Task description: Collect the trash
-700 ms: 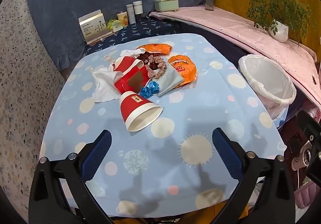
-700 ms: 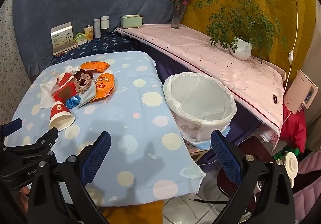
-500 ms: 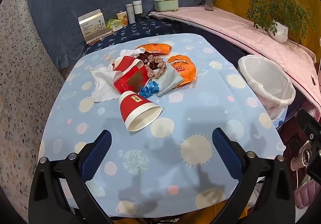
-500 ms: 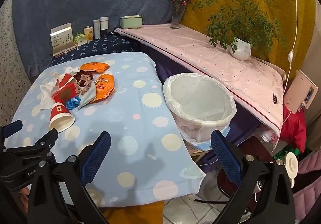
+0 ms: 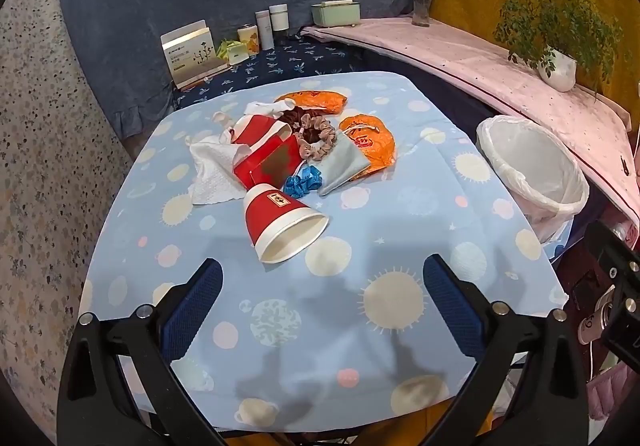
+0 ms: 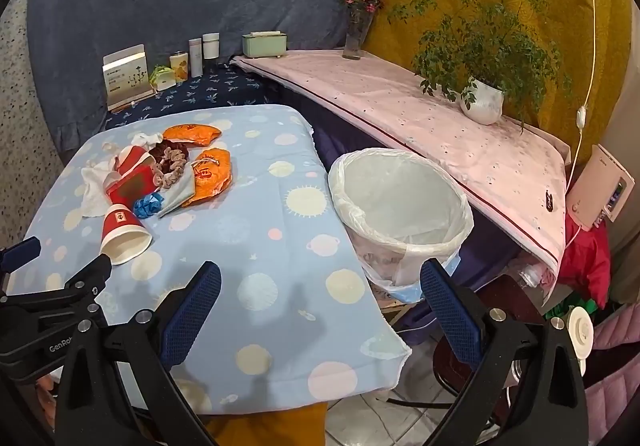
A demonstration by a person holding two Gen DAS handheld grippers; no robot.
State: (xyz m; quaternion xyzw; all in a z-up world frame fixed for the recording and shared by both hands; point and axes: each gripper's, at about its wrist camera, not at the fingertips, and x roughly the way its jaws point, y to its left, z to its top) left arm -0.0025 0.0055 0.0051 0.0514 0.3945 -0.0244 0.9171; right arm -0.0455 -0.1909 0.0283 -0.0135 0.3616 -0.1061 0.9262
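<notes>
A pile of trash lies on the blue spotted tablecloth [image 5: 400, 206]: a red paper cup [image 5: 280, 224] on its side, a red carton [image 5: 268, 162], a white tissue [image 5: 212, 170], orange wrappers [image 5: 370, 140], a blue scrap [image 5: 302, 184] and scrunchies [image 5: 318, 136]. The bin with a white liner [image 6: 400, 206] stands off the table's right edge. My left gripper [image 5: 320, 302] is open and empty, short of the cup. My right gripper [image 6: 320, 302] is open and empty over the table's near right corner. The cup also shows in the right wrist view [image 6: 122, 234].
A pink-covered ledge [image 6: 420, 106] with a potted plant [image 6: 480, 102] and a flower vase [image 6: 356, 34] runs behind the bin. Bottles and a card stand [image 5: 192, 54] sit on a dark blue cloth at the back. The table's near edge is just under both grippers.
Both grippers have crept slightly forward toward the table. Nothing on the table has moved.
</notes>
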